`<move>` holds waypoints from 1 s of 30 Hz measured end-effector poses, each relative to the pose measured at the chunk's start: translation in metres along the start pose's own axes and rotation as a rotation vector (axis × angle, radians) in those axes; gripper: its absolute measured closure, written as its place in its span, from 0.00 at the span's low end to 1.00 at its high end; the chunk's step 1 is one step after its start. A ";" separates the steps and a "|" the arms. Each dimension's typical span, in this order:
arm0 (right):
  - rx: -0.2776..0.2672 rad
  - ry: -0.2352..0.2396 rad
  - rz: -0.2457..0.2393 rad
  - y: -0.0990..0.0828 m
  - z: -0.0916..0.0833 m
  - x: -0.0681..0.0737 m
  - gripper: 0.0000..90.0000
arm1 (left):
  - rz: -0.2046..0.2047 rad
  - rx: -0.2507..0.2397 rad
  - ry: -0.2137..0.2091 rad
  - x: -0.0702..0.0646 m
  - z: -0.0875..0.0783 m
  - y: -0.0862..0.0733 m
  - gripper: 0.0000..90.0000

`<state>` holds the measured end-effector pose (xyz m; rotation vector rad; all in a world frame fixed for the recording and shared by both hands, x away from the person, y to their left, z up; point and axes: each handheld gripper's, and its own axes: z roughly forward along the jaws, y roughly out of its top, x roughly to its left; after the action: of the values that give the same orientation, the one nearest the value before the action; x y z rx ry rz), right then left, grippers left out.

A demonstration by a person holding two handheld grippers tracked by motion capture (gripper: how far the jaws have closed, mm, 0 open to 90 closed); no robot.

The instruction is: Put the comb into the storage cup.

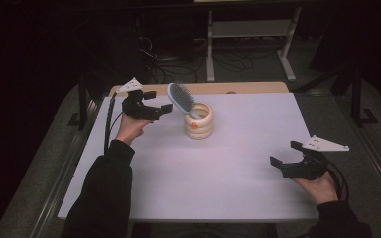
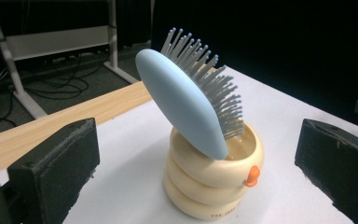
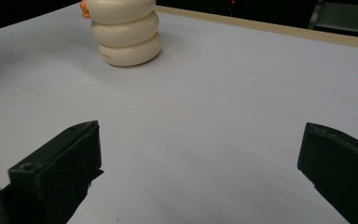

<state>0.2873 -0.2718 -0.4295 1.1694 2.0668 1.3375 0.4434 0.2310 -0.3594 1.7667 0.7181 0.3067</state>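
Hairbrush: 1 pc, light blue back, grey bristles. Stands handle-down in cream holder, centre-upper part of high view; head leans toward upper left of that frame, bristles facing up-right. In left gripper view the brush sits mid-frame, lower end inside the holder's mouth.

Holder: 1 pc, cream, three stacked rings, small orange knob on side. Stands upright on white table top. In right gripper view its lower rings show at upper left; top cropped.

Grippers: 2.
- Left gripper, upper left of high view, just beside brush head, not touching. Jaws wide apart, nothing clamped; brush and holder lie beyond the jaws, seen between the two pads in left gripper view.
- Right gripper, lower right of high view, well apart from holder. Jaws wide, nothing between them; bare table ahead.

Surroundings: 1 white table top, w/ wooden strip along far edge. Behind, upper part of frame: 1 white metal frame stand, loose cables on floor. Background dark, details not legible.

Obstructions: none between left gripper and brush. Open table between right gripper and holder.
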 end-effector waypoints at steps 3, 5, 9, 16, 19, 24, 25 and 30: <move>-0.002 0.000 0.002 0.000 -0.001 0.000 0.00 | 0.004 -0.006 -0.006 -0.001 -0.003 -0.002 0.00; -0.002 0.000 0.003 0.000 -0.001 -0.001 0.00 | -0.002 -0.009 -0.003 -0.001 -0.005 -0.005 0.00; 0.001 0.001 0.004 -0.001 0.000 -0.001 0.00 | -0.015 -0.019 0.004 0.000 -0.009 -0.011 0.00; 0.003 -0.002 0.006 -0.001 -0.001 -0.002 0.00 | -0.016 -0.029 0.020 0.002 -0.024 -0.018 0.00; -0.004 -0.001 0.008 -0.001 -0.002 -0.003 0.00 | -0.019 -0.043 0.029 0.003 -0.032 -0.020 0.00; -0.001 -0.004 0.009 -0.002 -0.002 -0.003 0.00 | -0.024 -0.030 0.032 0.004 -0.038 -0.029 0.00; -0.001 -0.004 0.009 -0.002 -0.002 -0.003 0.00 | -0.025 -0.026 0.033 0.005 -0.040 -0.030 0.00; -0.003 -0.009 0.009 -0.002 -0.003 -0.004 0.00 | -0.028 -0.032 0.042 0.006 -0.048 -0.036 0.00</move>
<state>0.2868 -0.2771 -0.4305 1.1829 2.0554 1.3368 0.4106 0.2776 -0.3792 1.7228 0.7631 0.3361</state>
